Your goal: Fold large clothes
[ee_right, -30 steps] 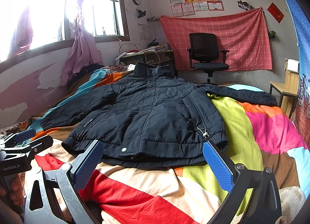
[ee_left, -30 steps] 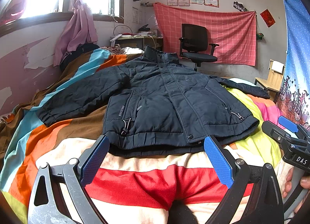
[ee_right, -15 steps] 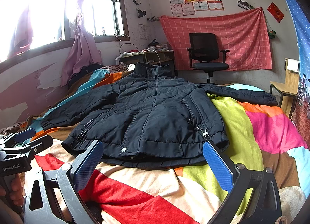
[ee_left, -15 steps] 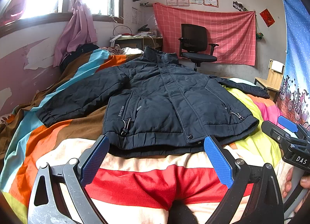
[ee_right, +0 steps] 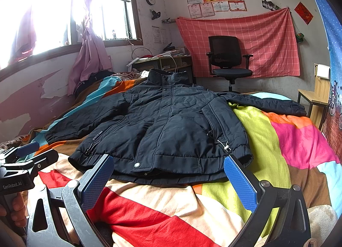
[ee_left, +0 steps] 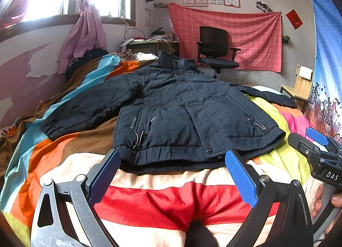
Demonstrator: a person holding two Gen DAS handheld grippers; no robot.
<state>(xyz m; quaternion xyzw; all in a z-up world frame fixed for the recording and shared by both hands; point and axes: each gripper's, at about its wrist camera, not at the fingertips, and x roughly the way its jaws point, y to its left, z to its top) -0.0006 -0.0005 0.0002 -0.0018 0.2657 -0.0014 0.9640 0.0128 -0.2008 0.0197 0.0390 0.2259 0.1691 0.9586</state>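
Observation:
A dark navy padded jacket (ee_left: pixel 183 114) lies face up and spread flat on the bed, collar at the far end, both sleeves stretched out sideways. It also shows in the right wrist view (ee_right: pixel 168 123). My left gripper (ee_left: pixel 171 161) is open and empty, hovering just short of the jacket's hem. My right gripper (ee_right: pixel 168 165) is open and empty, also just short of the hem. The right gripper shows at the right edge of the left wrist view (ee_left: pixel 316 146). The left gripper shows at the left edge of the right wrist view (ee_right: pixel 25 157).
The bed carries a multicoloured striped blanket (ee_left: pixel 149 200). A black office chair (ee_right: pixel 228 63) stands beyond the bed before a red checked cloth. A desk (ee_left: pixel 149 44) is under the window. A wooden stool (ee_right: pixel 314 97) stands at the right. The wall runs along the bed's left side.

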